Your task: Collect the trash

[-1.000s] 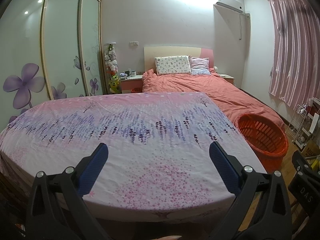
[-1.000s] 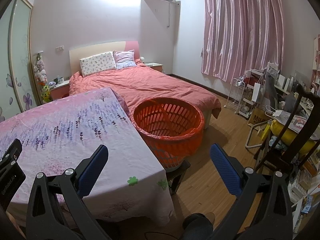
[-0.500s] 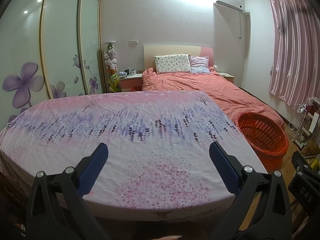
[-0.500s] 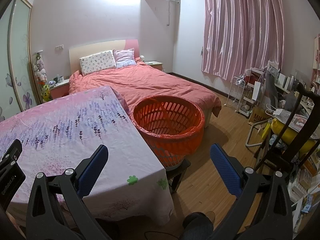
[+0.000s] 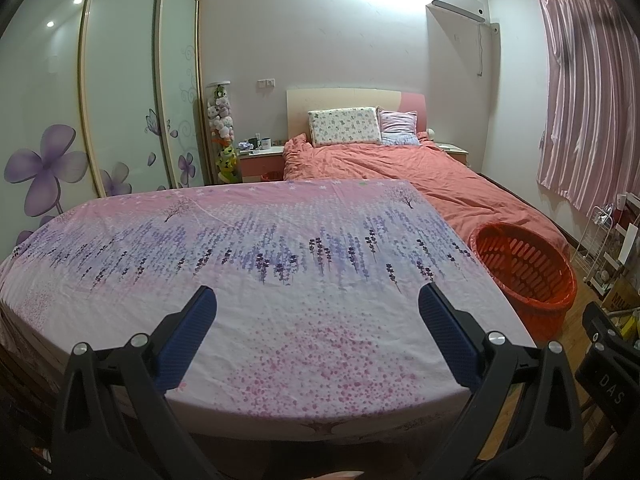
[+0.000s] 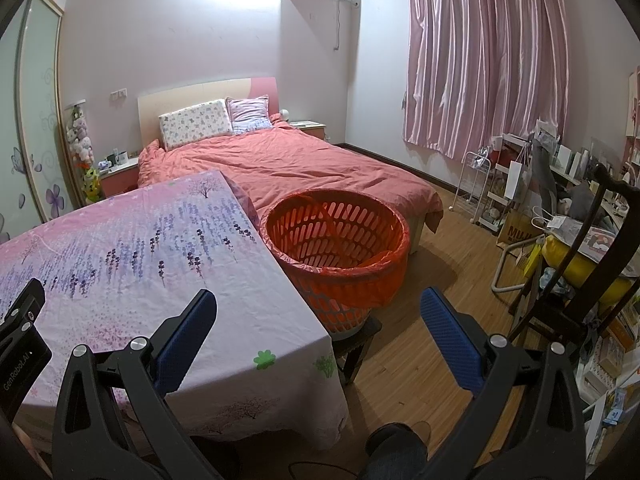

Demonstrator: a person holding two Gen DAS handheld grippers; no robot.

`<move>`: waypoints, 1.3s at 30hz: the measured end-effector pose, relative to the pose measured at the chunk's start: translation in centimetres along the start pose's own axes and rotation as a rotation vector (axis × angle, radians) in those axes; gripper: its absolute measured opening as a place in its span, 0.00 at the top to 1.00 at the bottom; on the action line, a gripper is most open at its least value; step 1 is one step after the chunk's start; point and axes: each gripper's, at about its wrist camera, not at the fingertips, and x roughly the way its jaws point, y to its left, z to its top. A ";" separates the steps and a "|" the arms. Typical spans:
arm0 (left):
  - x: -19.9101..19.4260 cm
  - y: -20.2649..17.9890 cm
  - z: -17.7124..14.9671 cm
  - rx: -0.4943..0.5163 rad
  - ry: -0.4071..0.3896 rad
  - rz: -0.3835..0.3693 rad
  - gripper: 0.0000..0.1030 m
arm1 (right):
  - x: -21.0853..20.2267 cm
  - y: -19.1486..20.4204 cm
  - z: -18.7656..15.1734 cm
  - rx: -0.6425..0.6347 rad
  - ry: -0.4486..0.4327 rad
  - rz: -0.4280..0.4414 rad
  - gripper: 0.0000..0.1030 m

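An orange slotted basket point(image 6: 338, 240) lined with an orange bag stands on a small dark stool just right of the table; it also shows in the left wrist view point(image 5: 524, 266). My left gripper point(image 5: 317, 300) is open and empty above the near part of the table with the pink and purple flowered cloth point(image 5: 256, 248). My right gripper point(image 6: 318, 304) is open and empty, over the table's right corner and just short of the basket. I see no trash on the cloth in either view.
A bed with a salmon cover point(image 6: 304, 164) lies behind the table and basket. A wardrobe with flower-painted sliding doors point(image 5: 120, 92) is on the left. A dark chair point(image 6: 580, 280), a white wire rack point(image 6: 478, 184) and cluttered shelves stand on the right over wooden floor point(image 6: 436, 264).
Both views have shifted slightly, with the table and basket sitting a little lower and farther. Both grippers stay open and empty.
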 end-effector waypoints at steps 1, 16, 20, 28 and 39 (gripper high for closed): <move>0.0 0.0 -0.1 0.000 0.000 0.000 0.04 | 0.0 0.0 0.0 0.000 0.000 0.000 0.02; 0.1 0.1 0.0 0.000 0.002 0.000 0.04 | 0.0 0.0 -0.2 0.000 0.003 0.000 0.02; 0.1 0.1 0.0 0.000 0.003 0.000 0.04 | 0.0 0.0 -0.1 0.000 0.003 0.000 0.02; 0.3 0.1 -0.5 0.001 0.011 0.005 0.04 | 0.1 0.1 -0.5 0.001 0.007 0.001 0.02; 0.4 0.3 -0.4 0.001 0.014 0.002 0.04 | 0.2 0.2 -0.8 0.000 0.009 0.002 0.02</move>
